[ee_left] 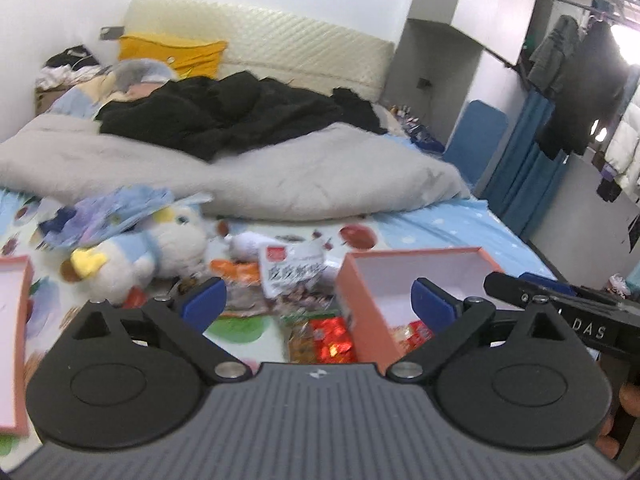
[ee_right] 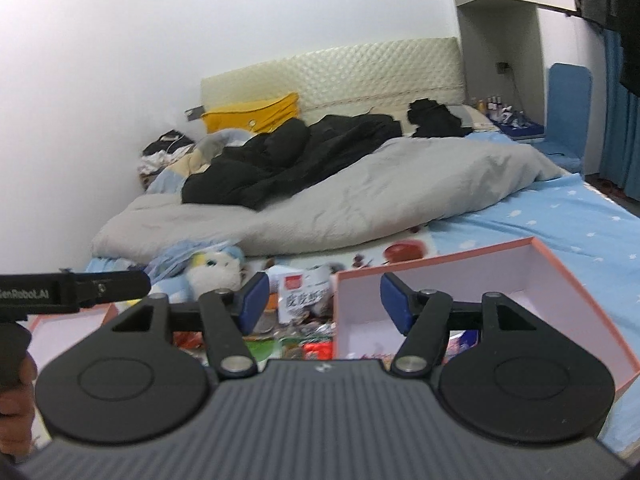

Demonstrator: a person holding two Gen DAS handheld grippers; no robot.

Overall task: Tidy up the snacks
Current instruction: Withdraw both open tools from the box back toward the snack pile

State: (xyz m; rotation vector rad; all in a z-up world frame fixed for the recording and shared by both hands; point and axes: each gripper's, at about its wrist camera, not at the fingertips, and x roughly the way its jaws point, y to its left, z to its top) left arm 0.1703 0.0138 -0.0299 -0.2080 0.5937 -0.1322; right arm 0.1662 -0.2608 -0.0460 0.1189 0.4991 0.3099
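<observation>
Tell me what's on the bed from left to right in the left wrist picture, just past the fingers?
Pink box edge → plush toy → white snack packet → open pink box → the other gripper.

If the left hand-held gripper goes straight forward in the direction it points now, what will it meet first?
Probably the pile of snack packets on the bed, likely the white packet with a red label. The left hand-held gripper is open and empty, angled down toward them. The pink box stands just right of that line. Depth is unclear.
</observation>
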